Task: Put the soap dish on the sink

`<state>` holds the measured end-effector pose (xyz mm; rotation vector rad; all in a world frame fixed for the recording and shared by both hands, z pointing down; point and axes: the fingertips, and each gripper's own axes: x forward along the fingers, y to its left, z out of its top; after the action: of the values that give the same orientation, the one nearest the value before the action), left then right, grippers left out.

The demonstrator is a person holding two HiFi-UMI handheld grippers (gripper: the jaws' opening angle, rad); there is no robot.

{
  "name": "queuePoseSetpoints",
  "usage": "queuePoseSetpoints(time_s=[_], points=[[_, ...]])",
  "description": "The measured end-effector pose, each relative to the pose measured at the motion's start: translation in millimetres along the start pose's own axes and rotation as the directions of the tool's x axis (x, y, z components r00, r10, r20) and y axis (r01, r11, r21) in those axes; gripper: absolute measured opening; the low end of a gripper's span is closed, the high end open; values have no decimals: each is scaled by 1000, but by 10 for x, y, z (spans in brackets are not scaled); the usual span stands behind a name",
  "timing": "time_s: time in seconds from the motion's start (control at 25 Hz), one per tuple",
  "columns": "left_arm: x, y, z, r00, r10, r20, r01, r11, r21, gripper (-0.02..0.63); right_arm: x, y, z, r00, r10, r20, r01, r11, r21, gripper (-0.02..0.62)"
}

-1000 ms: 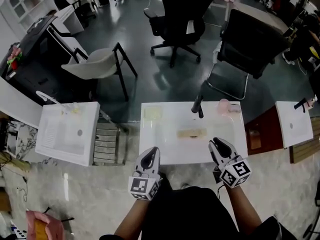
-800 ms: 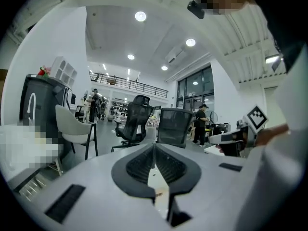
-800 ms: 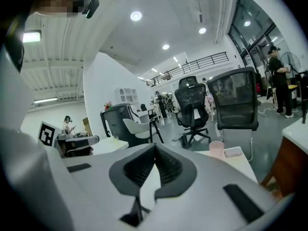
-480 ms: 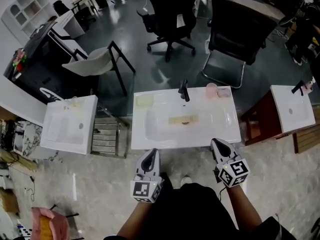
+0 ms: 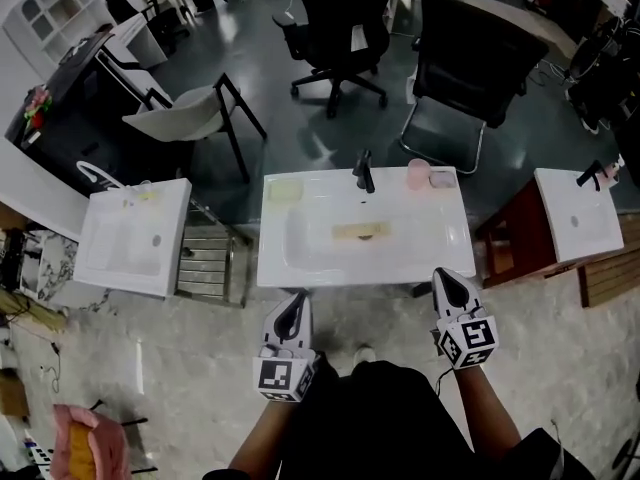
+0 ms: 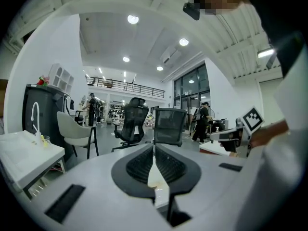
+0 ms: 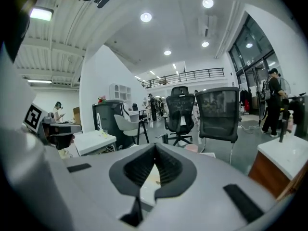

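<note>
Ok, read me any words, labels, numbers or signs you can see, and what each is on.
No readable text anywhere.
On the left gripper, the marker cube: black-and-white square pattern, no letters.
On the right gripper, the marker cube: same kind of pattern, no letters.
A white sheet on the back of the office chair: too small to read.

Shows a pale tan, oblong soap dish (image 5: 360, 231) lying flat in the basin of a white rectangular sink (image 5: 272, 268). Rests near the basin's middle, slightly toward 12 o'clock, long side running 9 to 3 o'clock.
</note>
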<state>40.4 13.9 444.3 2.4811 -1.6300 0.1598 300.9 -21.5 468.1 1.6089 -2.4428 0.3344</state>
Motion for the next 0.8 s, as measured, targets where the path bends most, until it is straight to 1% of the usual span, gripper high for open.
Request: queuePoseSetpoints(time_s=[0.08, 0.24, 0.36, 0.56, 0.8], points=[[-84, 39, -14, 1000, 17, 0, -17, 1000, -7, 18, 40, 75, 32, 1000, 17, 12, -17, 1000, -5, -1], [-222, 137, -58, 999, 54, 3, -54, 998, -19, 18, 104, 190, 2, 999, 43, 14, -43, 999, 30, -1], [-262, 186, -51, 997, 73, 13, -73, 997, -14, 18, 114, 193, -87, 999, 35, -5, -35, 999, 36, -2], [-318, 273, -103, 995, 96, 15, -96, 995, -20, 18, 68, 162, -157, 1000, 23, -16, -23, 1000, 14, -1], [-247, 214, -163, 996, 87, -4, -88, 996, -22, 17, -21, 52, -150, 1000, 2, -2, -2, 1000, 21, -2]])
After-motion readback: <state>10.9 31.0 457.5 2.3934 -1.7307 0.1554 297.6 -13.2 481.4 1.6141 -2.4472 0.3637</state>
